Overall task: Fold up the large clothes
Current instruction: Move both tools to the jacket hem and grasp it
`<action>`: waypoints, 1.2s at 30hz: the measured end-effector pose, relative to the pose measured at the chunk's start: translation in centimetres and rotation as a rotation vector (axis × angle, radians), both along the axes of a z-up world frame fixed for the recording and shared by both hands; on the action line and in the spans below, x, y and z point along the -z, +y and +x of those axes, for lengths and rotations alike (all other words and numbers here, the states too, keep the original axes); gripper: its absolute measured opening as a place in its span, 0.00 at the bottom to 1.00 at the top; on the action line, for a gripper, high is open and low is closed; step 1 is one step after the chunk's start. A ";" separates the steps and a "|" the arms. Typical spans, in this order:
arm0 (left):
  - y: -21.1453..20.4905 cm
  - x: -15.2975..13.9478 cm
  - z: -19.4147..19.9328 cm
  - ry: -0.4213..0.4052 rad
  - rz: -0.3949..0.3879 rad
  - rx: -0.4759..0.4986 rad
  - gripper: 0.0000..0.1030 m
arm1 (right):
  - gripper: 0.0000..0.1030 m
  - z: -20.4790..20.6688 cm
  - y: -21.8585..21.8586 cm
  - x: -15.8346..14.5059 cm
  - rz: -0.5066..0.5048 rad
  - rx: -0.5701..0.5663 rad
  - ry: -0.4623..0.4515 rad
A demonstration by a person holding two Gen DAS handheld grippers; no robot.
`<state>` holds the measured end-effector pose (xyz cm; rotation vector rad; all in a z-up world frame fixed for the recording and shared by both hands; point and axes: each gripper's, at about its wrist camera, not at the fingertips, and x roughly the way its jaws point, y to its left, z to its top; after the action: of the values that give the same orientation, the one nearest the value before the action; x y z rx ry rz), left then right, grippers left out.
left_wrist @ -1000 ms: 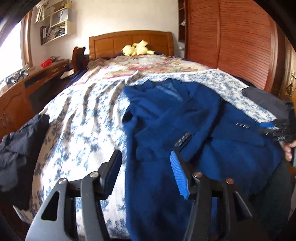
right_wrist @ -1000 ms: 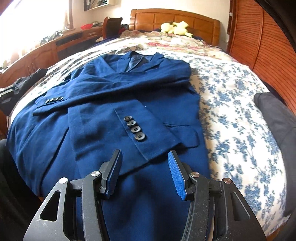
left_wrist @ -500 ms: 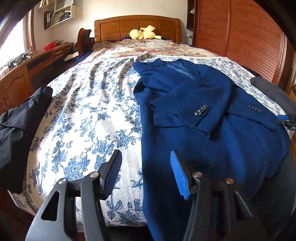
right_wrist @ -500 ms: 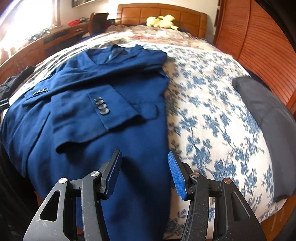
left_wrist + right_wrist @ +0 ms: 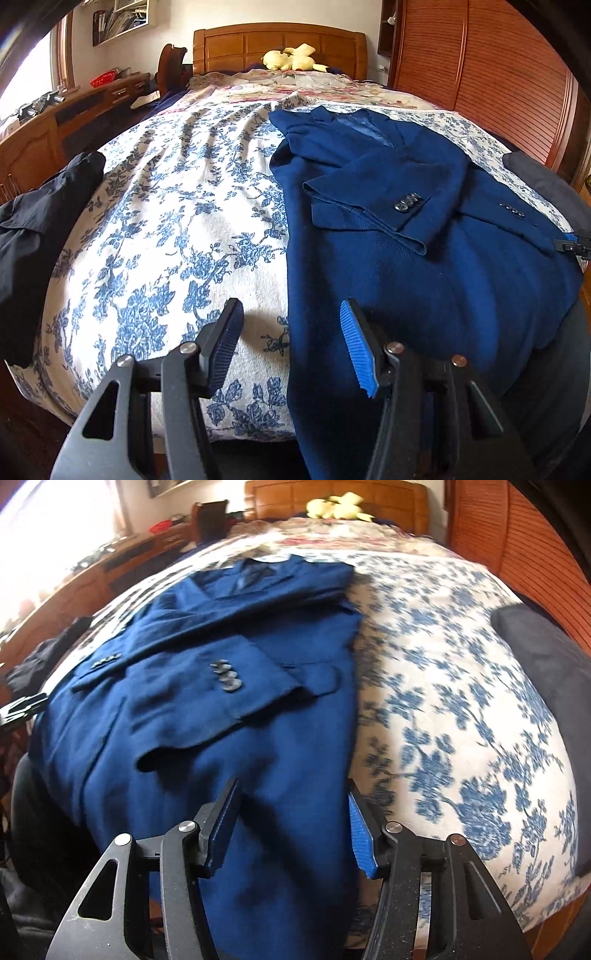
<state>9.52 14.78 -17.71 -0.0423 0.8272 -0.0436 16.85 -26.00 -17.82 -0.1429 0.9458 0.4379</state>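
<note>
A navy blue suit jacket (image 5: 424,258) lies face up on the bed, both sleeves folded across its front, cuff buttons (image 5: 408,202) showing. Its hem hangs over the foot of the bed. My left gripper (image 5: 291,310) hovers open over the jacket's left edge near the hem, nothing pressed between its pads. In the right wrist view the same jacket (image 5: 221,720) fills the left half. My right gripper (image 5: 291,788) stands open above the jacket's right edge by the hem, holding nothing. Each gripper's tip shows at the other view's border: the right gripper (image 5: 572,243) and the left gripper (image 5: 22,707).
The blue-flowered bedspread (image 5: 177,229) covers the bed. A black garment (image 5: 29,229) hangs at its left edge and a dark grey one (image 5: 546,657) lies at its right. A yellow plush toy (image 5: 291,59) sits by the headboard. A wooden wardrobe (image 5: 509,85) stands right, a desk (image 5: 55,125) left.
The left gripper has dropped and slid left to the jacket's left edge. The right gripper has slid right to its right edge. The jacket itself has stayed put; both stay open.
</note>
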 end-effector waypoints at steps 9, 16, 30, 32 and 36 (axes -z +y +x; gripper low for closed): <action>-0.1 0.2 -1.2 0.017 0.014 0.002 0.52 | 0.54 -0.4 1.1 -0.1 0.014 -0.026 -0.001; -0.3 0.1 -2.7 0.002 -0.045 0.012 0.52 | 0.54 -0.5 1.0 0.5 0.004 -0.022 -0.001; -1.5 0.2 -3.8 0.014 -0.119 0.042 0.22 | 0.51 -0.7 1.3 0.9 -0.002 0.011 -0.041; -1.8 -0.1 -4.0 0.014 -0.111 0.034 0.22 | 0.51 -0.9 0.9 0.6 0.021 0.017 -0.042; -2.4 -0.5 -4.0 0.024 -0.113 0.028 0.22 | 0.51 -1.4 0.4 0.2 0.040 0.003 -0.032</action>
<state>5.51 12.42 -17.24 -0.1377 0.8487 -0.1162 15.40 -25.65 -18.00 -0.1115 0.9049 0.4500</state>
